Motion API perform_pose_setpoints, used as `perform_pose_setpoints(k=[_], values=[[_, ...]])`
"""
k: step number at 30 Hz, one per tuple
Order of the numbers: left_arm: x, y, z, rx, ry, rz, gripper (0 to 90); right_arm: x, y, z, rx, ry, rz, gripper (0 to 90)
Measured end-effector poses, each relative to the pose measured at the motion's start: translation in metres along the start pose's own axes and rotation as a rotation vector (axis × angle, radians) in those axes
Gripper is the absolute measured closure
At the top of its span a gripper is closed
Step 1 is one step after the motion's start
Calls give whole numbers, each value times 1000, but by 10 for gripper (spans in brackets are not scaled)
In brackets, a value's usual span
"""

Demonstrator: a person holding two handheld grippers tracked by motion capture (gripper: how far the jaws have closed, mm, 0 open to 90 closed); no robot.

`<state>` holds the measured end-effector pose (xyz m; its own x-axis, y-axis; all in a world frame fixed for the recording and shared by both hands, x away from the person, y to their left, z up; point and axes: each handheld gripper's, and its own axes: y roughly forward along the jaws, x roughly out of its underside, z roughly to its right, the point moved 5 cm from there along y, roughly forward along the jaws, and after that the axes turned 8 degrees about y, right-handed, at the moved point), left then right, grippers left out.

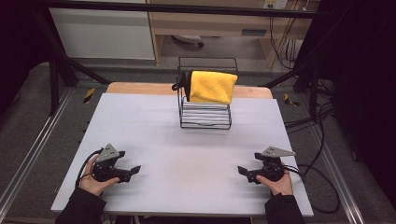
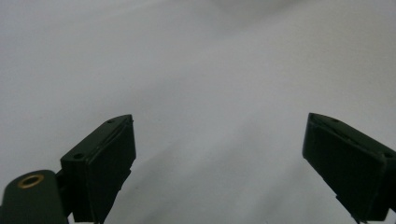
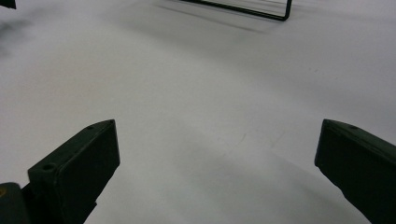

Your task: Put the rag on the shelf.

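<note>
Black jaws of the left gripper point(image 1: 134, 170) are spread wide, nothing between them; it rests on the white table point(image 1: 187, 135) near the front edge, well short of the wire rack point(image 1: 205, 112) and off to its left. Right gripper point(image 1: 243, 171) likewise released and empty, level with the left, to the rack's right. Rack stands mid-table toward the far edge. Yellow cloth point(image 1: 213, 87) draped over its top rail.
</note>
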<state>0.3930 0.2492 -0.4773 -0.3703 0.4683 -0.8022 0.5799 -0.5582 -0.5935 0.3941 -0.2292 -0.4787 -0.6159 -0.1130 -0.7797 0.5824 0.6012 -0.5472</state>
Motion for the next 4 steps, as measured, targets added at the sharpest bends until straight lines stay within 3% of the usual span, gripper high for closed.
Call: perform_pose_setpoints(k=[4], values=[[0,-1,-1,-4,-8,6,98,2,2,-1,-1,-3,-15,7]])
